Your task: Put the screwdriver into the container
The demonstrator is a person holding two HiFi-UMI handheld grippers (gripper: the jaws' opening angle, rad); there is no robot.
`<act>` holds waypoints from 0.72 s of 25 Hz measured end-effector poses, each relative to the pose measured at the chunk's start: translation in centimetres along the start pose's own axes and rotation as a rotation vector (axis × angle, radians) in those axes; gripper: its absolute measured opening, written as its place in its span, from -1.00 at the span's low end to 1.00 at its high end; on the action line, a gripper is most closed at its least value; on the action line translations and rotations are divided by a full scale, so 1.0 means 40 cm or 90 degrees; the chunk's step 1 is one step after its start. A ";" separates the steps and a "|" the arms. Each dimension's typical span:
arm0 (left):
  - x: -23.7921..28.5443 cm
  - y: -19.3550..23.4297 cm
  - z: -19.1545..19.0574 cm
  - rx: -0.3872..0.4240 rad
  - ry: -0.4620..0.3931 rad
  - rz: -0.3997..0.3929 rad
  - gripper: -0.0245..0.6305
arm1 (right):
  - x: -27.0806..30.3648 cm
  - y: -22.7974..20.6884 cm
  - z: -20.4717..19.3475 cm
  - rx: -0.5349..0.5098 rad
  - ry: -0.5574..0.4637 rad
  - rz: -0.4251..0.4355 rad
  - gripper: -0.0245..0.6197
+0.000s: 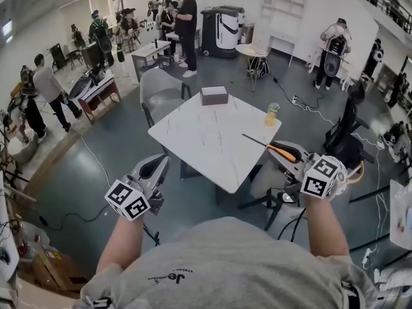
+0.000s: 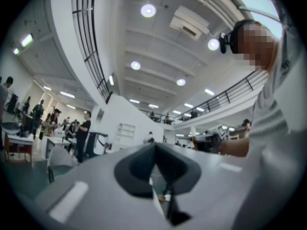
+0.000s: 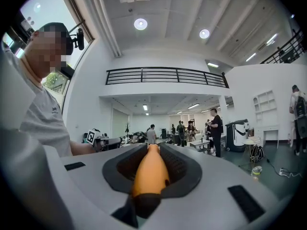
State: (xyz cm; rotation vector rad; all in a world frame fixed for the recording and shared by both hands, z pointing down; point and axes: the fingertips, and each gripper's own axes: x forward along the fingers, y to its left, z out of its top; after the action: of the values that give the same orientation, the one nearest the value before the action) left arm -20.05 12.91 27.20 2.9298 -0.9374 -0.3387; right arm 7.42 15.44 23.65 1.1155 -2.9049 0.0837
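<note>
Your right gripper point(image 1: 288, 156) clamps the orange-handled steel screwdriver point(image 3: 150, 169), probably light and rigid, by its handle at lower right, the surest hold. Your left gripper point(image 2: 154, 152) is clenched empty.

The place is a large open robotics lab or workshop hall. A smooth grey floor point(image 1: 122, 140) carries loose trailing cables point(image 1: 95, 159), a white square marble-patterned table point(image 1: 206, 140) and a tall black-and-white wheeled machine point(image 1: 222, 29). Groups of standing people point(image 1: 187, 28) gather around a long grey workbench point(image 1: 151, 50). A black-railed upper gallery point(image 3: 165, 75) and round recessed ceiling lights point(image 3: 140, 24) run overhead.
</note>
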 end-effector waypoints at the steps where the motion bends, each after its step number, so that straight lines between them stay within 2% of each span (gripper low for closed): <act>1: -0.001 0.021 -0.001 -0.003 0.000 -0.003 -0.91 | 0.017 -0.004 -0.003 0.004 0.000 -0.005 -0.67; 10: -0.031 0.157 -0.022 -0.006 0.008 -0.016 -0.91 | 0.134 -0.036 -0.021 0.022 -0.002 -0.029 -0.67; 18: -0.041 0.212 -0.019 -0.003 0.010 -0.007 -0.91 | 0.184 -0.067 -0.011 0.025 -0.010 -0.025 -0.67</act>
State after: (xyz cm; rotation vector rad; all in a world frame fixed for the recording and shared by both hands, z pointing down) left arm -26.00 6.95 29.21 2.9307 -0.9168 -0.3182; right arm 3.74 8.56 24.53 1.1844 -2.9051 0.1333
